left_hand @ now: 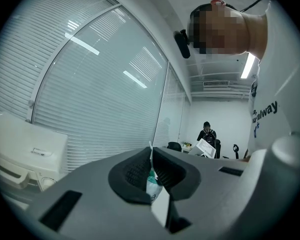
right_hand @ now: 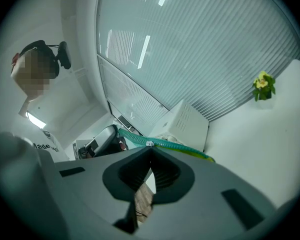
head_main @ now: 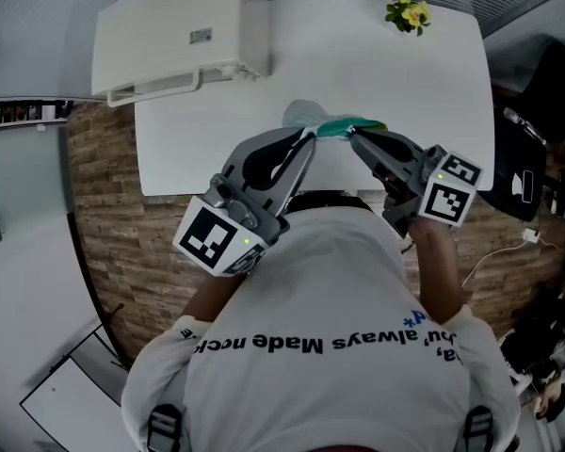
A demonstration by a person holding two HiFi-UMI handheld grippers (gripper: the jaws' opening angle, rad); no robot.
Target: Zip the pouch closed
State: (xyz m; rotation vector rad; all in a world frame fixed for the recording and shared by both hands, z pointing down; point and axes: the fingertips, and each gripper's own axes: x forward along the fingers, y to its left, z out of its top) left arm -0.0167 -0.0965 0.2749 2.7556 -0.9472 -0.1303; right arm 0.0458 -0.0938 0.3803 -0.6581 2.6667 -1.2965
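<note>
A pale pouch (head_main: 306, 114) with a teal zipper (head_main: 356, 125) hangs in the air over the front edge of the white table (head_main: 207, 149). It is stretched between my two grippers. My left gripper (head_main: 311, 137) is shut on the pouch's left end, and a thin strip of pouch material (left_hand: 152, 183) shows between its jaws (left_hand: 151, 156). My right gripper (head_main: 354, 137) is shut at the zipper's other side. In the right gripper view, the teal zipper (right_hand: 177, 146) runs across just past the jaw tips (right_hand: 150, 148), with the small white zipper pull (right_hand: 149, 144) caught there.
A white boxy appliance (head_main: 179, 31) stands at the table's back left, and a small yellow flower plant (head_main: 407, 14) at the back right. A black chair (head_main: 537, 158) stands right of the table. The floor has a brick pattern (head_main: 104, 215). A person (left_hand: 206, 133) sits far off.
</note>
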